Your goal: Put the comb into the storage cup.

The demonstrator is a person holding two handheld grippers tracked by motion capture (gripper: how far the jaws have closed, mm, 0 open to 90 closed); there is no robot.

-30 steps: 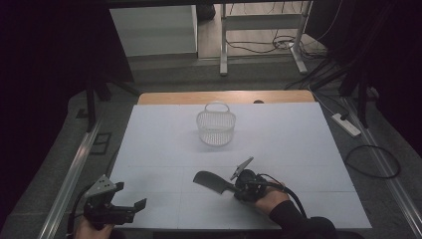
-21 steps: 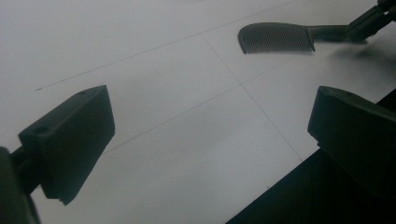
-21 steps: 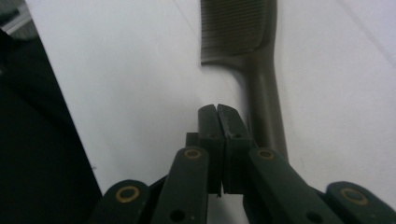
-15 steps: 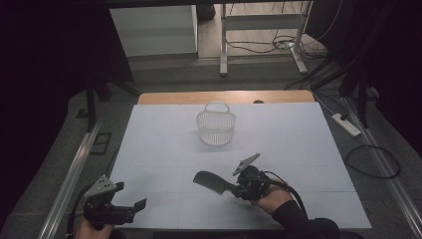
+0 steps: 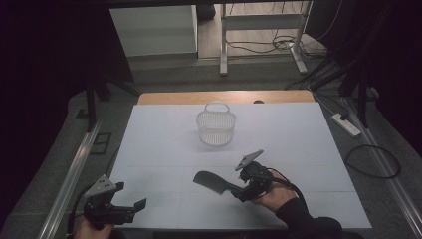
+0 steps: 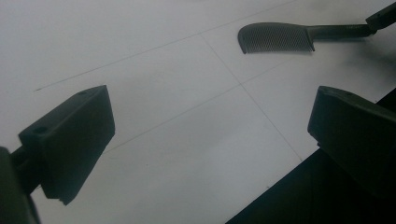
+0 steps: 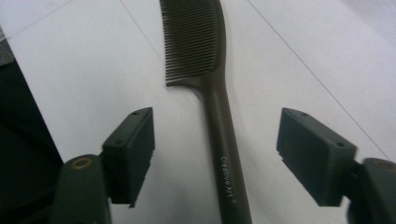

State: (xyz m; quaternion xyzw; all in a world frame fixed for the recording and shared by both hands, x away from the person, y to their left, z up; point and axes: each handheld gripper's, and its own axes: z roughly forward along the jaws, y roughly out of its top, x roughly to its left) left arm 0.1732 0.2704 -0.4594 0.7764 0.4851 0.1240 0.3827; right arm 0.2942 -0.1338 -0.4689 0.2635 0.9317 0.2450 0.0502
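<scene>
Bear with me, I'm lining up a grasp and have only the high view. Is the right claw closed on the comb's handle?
Observer: No. In the right gripper view the right claw is open, with a gap on each side of the comb handle.
Operator: Which way do the teeth face?
Observer: Toward that view's left jaw.
Operator: And the left claw?
Observer: The left claw is open over bare table, holding nothing.
</scene>
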